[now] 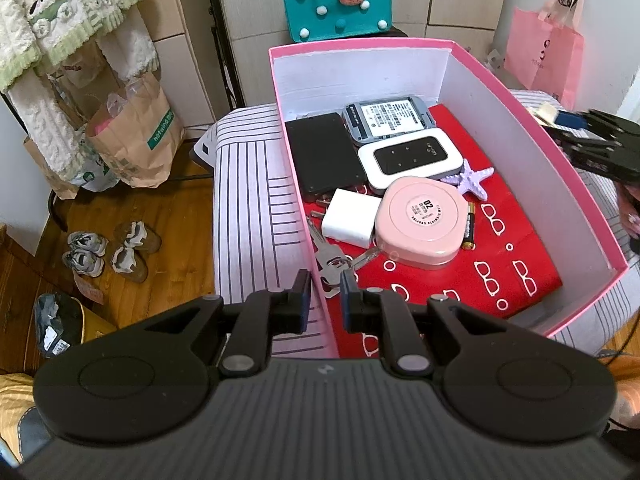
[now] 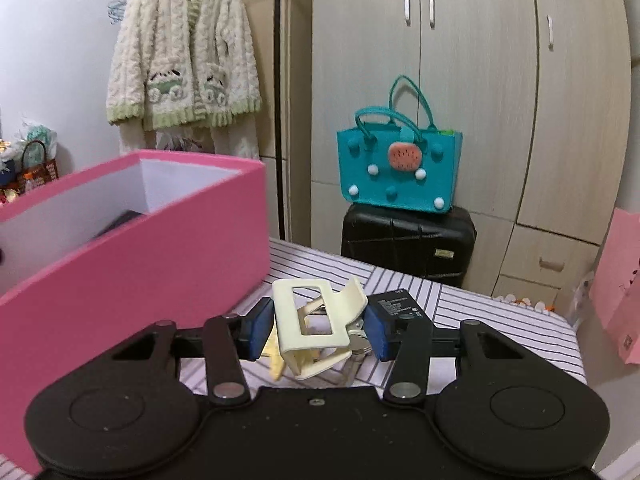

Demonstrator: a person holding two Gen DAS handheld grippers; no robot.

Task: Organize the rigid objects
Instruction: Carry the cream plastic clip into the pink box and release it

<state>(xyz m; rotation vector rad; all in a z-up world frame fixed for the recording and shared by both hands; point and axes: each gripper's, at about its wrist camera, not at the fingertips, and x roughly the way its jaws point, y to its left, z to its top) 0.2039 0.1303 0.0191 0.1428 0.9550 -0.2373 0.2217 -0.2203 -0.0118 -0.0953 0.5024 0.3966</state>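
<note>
A pink box [image 1: 536, 120] with a red liner stands on a striped surface and holds a black phone [image 1: 322, 154], a grey device [image 1: 386, 118], a white Wi-Fi router [image 1: 410, 156], a pink round case [image 1: 422, 220], a white charger [image 1: 348, 218], keys [image 1: 332, 260], a purple starfish [image 1: 472, 178] and a battery [image 1: 469, 228]. My left gripper [image 1: 325, 290] straddles the box's near left wall, jaws slightly apart, holding nothing. My right gripper [image 2: 318, 326] is shut on a cream hair claw clip [image 2: 316, 322], beside the box's [image 2: 160, 264] right wall. It shows at the left wrist view's right edge [image 1: 592, 140].
Under the clip lie keys [image 2: 356, 350], a yellow star-shaped piece [image 2: 276, 360] and a black adapter [image 2: 394, 306] on the striped surface [image 2: 500, 320]. Behind are a teal bag [image 2: 400, 168] on a black suitcase [image 2: 408, 244], a wardrobe, and a pink bag [image 1: 544, 54]. Paper bags and shoes sit on the floor at left.
</note>
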